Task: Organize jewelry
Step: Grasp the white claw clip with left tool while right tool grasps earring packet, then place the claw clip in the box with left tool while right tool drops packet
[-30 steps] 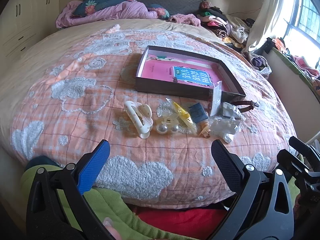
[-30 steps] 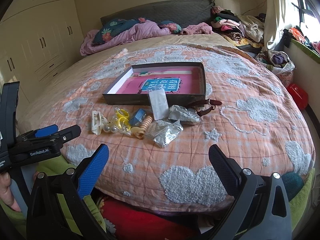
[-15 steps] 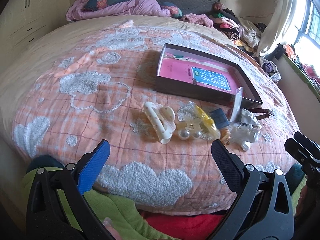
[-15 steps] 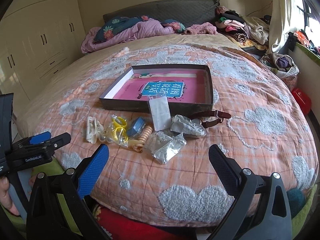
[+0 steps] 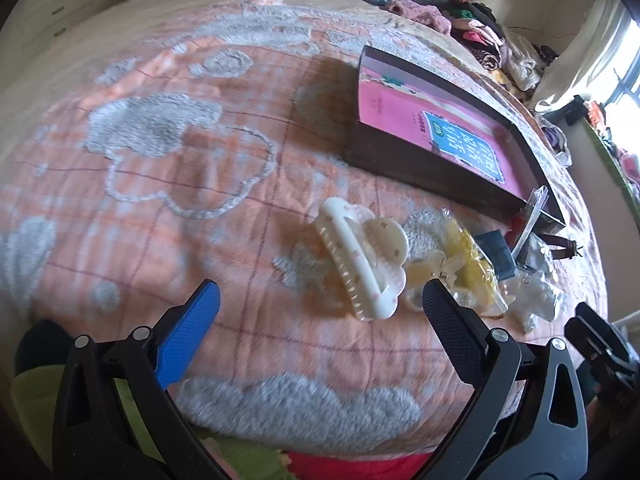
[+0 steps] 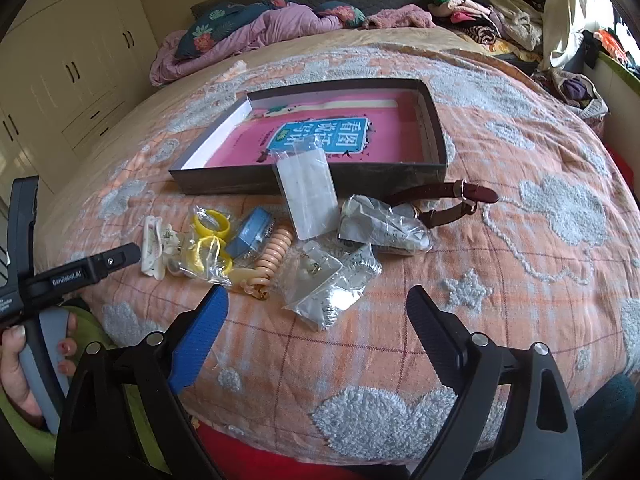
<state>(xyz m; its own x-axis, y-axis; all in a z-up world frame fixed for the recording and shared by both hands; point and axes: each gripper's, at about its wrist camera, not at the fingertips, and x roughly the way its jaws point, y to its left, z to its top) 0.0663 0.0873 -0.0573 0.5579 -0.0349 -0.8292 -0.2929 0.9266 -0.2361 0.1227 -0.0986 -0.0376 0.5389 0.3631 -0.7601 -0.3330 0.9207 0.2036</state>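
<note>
A shallow dark box (image 6: pixel 320 182) with a pink lining lies on the bed; it also shows in the left wrist view (image 5: pixel 420 164). In front of it lies a row of jewelry: a white hair claw clip (image 5: pixel 360 264) (image 6: pixel 154 248), yellow rings in a plastic bag (image 6: pixel 208 248), a blue item (image 6: pixel 250 232), a beige coil hair tie (image 6: pixel 272 258), clear bags (image 6: pixel 326 280), a flat clear packet (image 6: pixel 310 196) leaning on the box, and a brown strap watch (image 6: pixel 444 200). My left gripper (image 5: pixel 320 308) is open, just short of the claw clip. My right gripper (image 6: pixel 316 312) is open near the clear bags.
The bed has an orange quilt (image 6: pixel 500 272) with grey cloud patches. Pillows and a purple blanket (image 6: pixel 272 24) lie at the head, piled clothes (image 6: pixel 488 16) at the far right. Cabinets (image 6: pixel 68 64) stand to the left. My left gripper's body (image 6: pixel 76 276) shows in the right wrist view.
Both grippers have moved forward toward the jewelry row. The left one has closed in on the white claw clip. Both stay open.
</note>
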